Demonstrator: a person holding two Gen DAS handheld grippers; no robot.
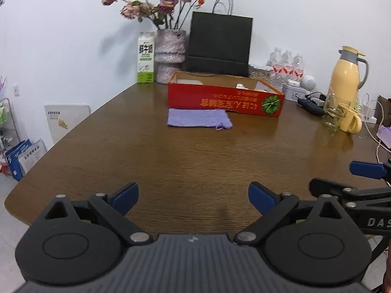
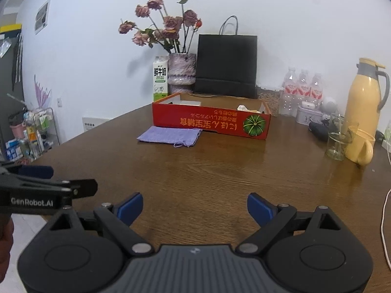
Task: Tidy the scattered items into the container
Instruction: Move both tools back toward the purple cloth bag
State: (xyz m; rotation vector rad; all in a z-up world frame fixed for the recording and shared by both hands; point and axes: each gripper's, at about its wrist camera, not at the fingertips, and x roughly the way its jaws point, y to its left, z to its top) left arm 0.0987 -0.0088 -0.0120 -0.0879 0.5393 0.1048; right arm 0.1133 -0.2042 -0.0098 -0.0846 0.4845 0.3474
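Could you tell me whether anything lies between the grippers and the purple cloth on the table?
Nothing visible does. Bare wooden table stretches from the open left gripper and right gripper to the purple cloth, which lies just in front of the red box.

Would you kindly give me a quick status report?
Both grippers open, empty. Purple cloth flat against red box, outside it. Path clear.
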